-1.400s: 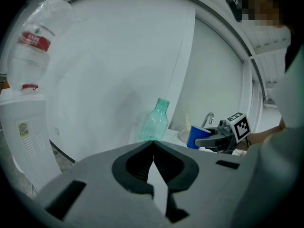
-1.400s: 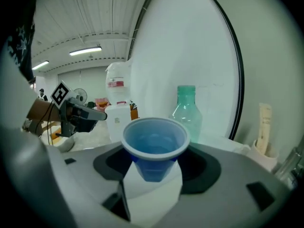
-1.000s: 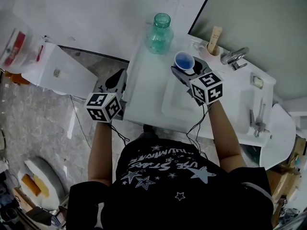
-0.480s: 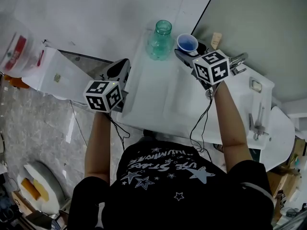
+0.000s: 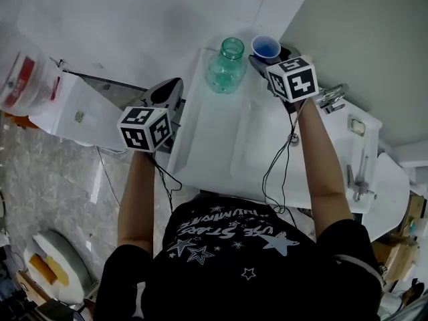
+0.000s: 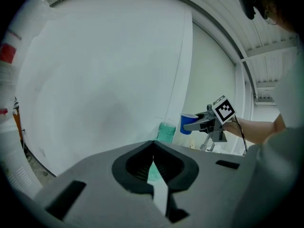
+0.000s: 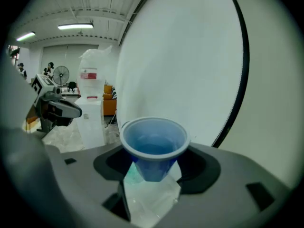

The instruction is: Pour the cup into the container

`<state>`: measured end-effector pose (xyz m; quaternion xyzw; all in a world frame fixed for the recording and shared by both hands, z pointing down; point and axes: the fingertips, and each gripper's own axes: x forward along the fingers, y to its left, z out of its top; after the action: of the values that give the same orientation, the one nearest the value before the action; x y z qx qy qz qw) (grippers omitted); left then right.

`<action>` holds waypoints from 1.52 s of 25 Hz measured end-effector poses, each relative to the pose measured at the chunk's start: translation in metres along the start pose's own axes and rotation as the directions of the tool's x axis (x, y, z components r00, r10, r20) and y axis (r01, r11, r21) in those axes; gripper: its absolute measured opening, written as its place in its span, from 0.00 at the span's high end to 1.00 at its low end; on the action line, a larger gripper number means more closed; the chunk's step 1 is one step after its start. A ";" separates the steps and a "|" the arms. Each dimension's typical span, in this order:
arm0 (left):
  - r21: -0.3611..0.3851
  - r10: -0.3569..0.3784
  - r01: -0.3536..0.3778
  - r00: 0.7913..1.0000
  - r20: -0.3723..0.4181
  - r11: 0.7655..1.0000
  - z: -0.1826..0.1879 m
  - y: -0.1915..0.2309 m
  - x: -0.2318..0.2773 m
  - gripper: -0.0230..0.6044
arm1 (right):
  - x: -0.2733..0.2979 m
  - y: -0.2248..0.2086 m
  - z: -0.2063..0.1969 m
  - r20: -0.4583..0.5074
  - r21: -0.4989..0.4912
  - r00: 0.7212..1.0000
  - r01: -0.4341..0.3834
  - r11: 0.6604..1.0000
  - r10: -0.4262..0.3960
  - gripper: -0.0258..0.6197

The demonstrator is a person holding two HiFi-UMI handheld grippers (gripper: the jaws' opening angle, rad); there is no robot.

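- Aloft, I am holding the blue cup (image 5: 266,45) in my right gripper's (image 5: 265,59) jaws beside the green bottle (image 5: 226,67).
- My left gripper (image 5: 170,89) is hanging closed, empty.

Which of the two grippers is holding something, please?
The right gripper: its jaws grip the blue cup. The left gripper has its jaws shut with nothing between them.

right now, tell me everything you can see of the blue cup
The blue cup looks like thin plastic, tapered, with a rolled rim. It stands upright, mouth open, and seems to hold some clear liquid low inside. The right gripper clamps its lower body from both sides and holds it in the air beside the green bottle, higher than its mouth and apart from it.
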<state>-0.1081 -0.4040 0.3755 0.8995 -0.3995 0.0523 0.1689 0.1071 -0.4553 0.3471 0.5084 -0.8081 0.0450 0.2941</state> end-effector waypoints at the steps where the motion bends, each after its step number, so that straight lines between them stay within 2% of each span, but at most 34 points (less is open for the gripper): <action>1: 0.001 -0.002 0.002 1.000 -0.002 1.000 0.001 0.002 0.002 0.95 | 0.003 -0.004 0.001 -0.008 -0.011 1.000 0.020 1.000 -0.020 0.51; 6: 0.010 -0.014 0.014 1.000 -0.007 1.000 0.007 0.009 0.016 0.95 | 0.016 -0.018 0.004 -0.045 -0.087 0.994 0.094 0.992 -0.098 0.51; 11: 0.012 -0.021 0.021 1.000 -0.010 1.000 0.011 0.015 0.028 0.95 | 0.027 -0.019 0.008 -0.066 -0.184 0.988 0.124 0.975 -0.138 0.51; 15: 0.007 -0.033 0.033 0.999 -0.016 0.999 0.010 0.016 0.038 0.95 | 0.033 -0.020 0.013 -0.075 -0.297 0.981 0.150 0.943 -0.180 0.51; 19: 0.007 -0.044 0.044 0.999 -0.019 0.999 0.010 0.016 0.046 0.95 | 0.038 -0.020 0.014 -0.075 -0.363 0.974 0.174 0.915 -0.214 0.51; 28: 0.007 -0.055 0.056 0.998 -0.023 0.998 0.008 0.016 0.056 0.95 | 0.042 -0.021 0.020 -0.060 -0.532 0.951 0.226 0.816 -0.303 0.51; 33: 0.004 -0.066 0.067 0.997 -0.025 0.998 0.008 0.015 0.061 0.95 | 0.045 -0.021 0.021 -0.048 -0.597 0.940 0.243 0.765 -0.337 0.51; 38: -0.004 -0.071 0.071 0.997 -0.025 0.998 0.007 0.015 0.064 0.95 | 0.049 -0.021 0.020 -0.030 -0.666 0.928 0.259 0.700 -0.371 0.51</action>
<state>-0.0762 -0.4606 0.3870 0.9121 -0.3654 0.0570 0.1770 0.1012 -0.5116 0.3510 0.4996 -0.6466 -0.2488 0.5201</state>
